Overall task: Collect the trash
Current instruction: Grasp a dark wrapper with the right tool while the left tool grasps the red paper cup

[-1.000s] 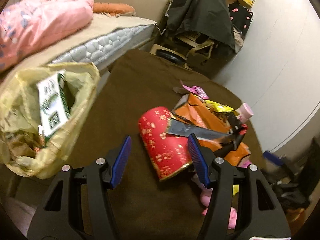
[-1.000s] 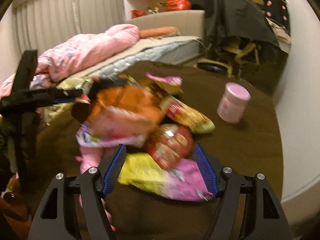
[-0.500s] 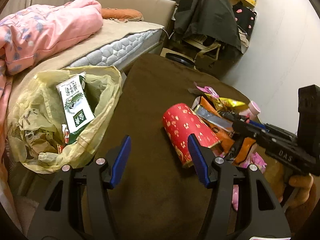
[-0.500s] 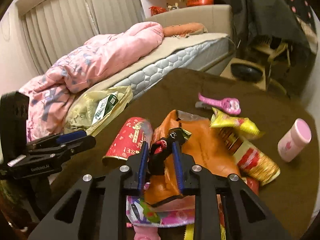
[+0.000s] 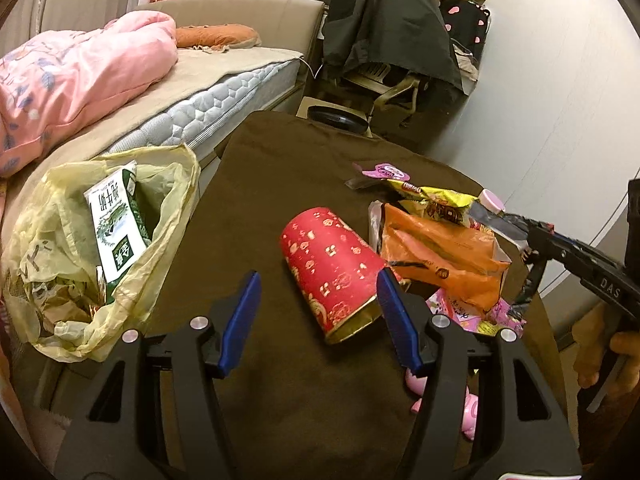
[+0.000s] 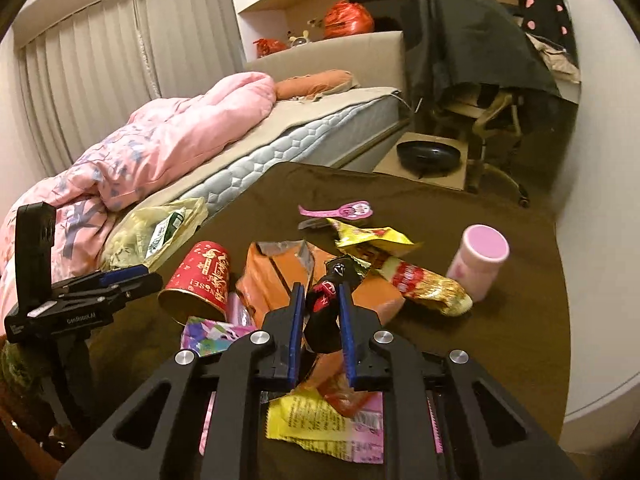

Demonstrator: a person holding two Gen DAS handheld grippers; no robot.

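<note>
A pile of snack wrappers lies on the brown table (image 5: 280, 400), with an orange wrapper (image 5: 440, 252) on top and a red paper cup (image 5: 332, 268) on its side. My left gripper (image 5: 318, 312) is open and empty, its fingers on either side of the cup's mouth end. My right gripper (image 6: 322, 316) is shut on a dark crumpled wrapper (image 6: 326, 304) and holds it above the pile (image 6: 320, 420). A yellow plastic trash bag (image 5: 100, 248) with a green-and-white carton inside sits open at the table's left edge.
A pink-lidded jar (image 6: 478, 264) stands on the table's right side. A bed (image 5: 180, 92) with a pink quilt runs along the left. A chair draped in black (image 5: 392, 40) stands beyond the table. The wall is close on the right.
My right gripper closed on the dark wrapper in the pile and lifted it. My left gripper drew back and turned left, so the trash bag shows more fully.
</note>
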